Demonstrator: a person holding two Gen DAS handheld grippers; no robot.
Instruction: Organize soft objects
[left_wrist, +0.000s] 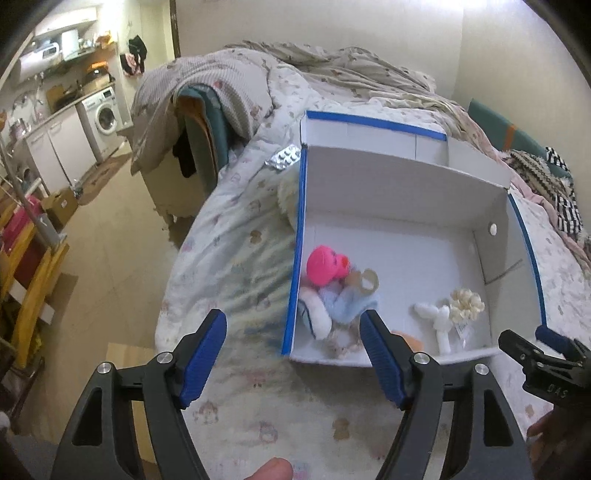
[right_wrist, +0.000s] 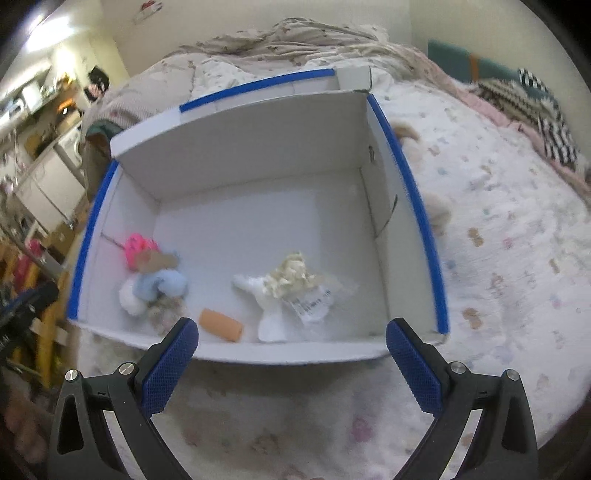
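Note:
A white cardboard box (left_wrist: 406, 192) (right_wrist: 258, 147) with blue-taped edges lies open on the bed. Inside at its left sit a pink plush (left_wrist: 327, 266) (right_wrist: 138, 248) and a pale blue and white soft toy (left_wrist: 340, 302) (right_wrist: 155, 286). Further right lie a white and cream plush with a tag (left_wrist: 454, 310) (right_wrist: 288, 286) and an orange roll (right_wrist: 221, 325). My left gripper (left_wrist: 293, 326) hovers open over the box's near left corner, holding nothing. My right gripper (right_wrist: 291, 334) stands wide open above the box's near wall, also holding nothing; its tip (left_wrist: 535, 343) shows in the left wrist view.
The box rests on a patterned quilt (left_wrist: 240, 251) (right_wrist: 498, 258) with rumpled blankets (left_wrist: 332, 66) behind. A blister pack (left_wrist: 283, 158) lies left of the box, a striped knit (right_wrist: 546, 122) at the far right. A beige plush (right_wrist: 437, 212) lies outside the box's right wall. Floor and kitchen units (left_wrist: 74, 140) are at left.

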